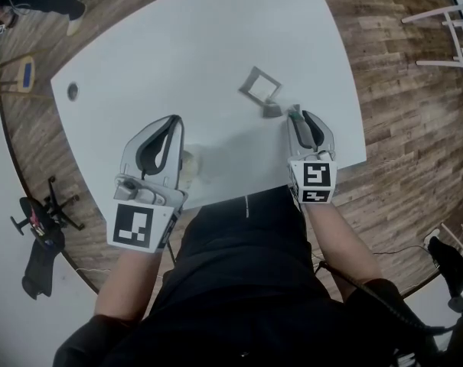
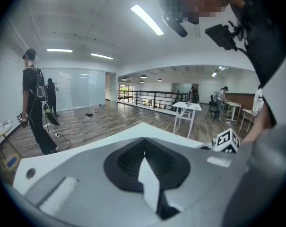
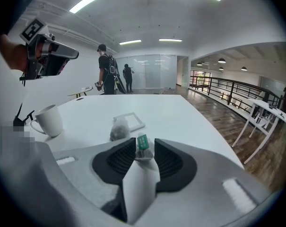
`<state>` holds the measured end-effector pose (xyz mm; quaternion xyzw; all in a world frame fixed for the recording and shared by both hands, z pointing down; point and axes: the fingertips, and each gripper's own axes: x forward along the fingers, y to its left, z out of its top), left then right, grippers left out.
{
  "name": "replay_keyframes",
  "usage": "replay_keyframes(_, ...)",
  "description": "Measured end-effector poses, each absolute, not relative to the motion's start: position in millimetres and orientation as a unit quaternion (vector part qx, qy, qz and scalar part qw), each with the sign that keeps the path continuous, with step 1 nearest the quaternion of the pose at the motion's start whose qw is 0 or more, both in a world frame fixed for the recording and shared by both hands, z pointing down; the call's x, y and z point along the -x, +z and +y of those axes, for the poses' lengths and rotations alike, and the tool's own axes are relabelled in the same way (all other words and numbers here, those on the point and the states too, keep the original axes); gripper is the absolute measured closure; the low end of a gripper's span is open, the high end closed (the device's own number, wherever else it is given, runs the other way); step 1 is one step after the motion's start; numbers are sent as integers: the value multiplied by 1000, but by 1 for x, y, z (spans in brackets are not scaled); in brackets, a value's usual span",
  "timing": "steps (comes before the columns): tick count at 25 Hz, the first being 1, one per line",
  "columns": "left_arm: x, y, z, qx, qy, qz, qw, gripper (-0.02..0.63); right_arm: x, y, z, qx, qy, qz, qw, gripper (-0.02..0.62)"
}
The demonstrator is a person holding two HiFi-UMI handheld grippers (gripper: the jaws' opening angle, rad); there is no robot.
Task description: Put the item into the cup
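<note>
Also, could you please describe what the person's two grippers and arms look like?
The left gripper and right gripper both have light grey shells with ribbed black pads lining the jaws. Each carries a white cube printed with black square markers: left cube, right cube. A black cable runs beside the right arm. The person wears black sleeves, forearms bare.

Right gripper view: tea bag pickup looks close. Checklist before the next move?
1. Green tag sits between the jaws of the right tool: ok.
2. Jaws closed on the tag: not ok, they stand apart.
3. Tea bag lies free on the table, beside the white frame: ok.
4. Cup upright: ok.
5. Cup empty: cannot tell.
6. Left tool shut, holding nothing: ok.
</note>
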<state>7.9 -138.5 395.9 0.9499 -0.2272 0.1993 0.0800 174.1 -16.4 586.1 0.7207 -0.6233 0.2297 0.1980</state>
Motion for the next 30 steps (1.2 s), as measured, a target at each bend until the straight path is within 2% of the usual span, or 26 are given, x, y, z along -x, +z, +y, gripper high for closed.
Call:
replay_keyframes(6, -6, 391, -140, -949, 197, -234, 77, 611, -173, 590, -17, -717, 234, -625, 200, 469)
replay_keyframes(16, 3, 389, -134, -945, 197, -248, 76, 611, -169, 592, -19, -709, 235, -634, 200, 557)
replay_keyframes(30, 1, 372, -135, -946, 183, -262, 55, 611, -174, 584, -21, -706, 222, -643, 197, 560)
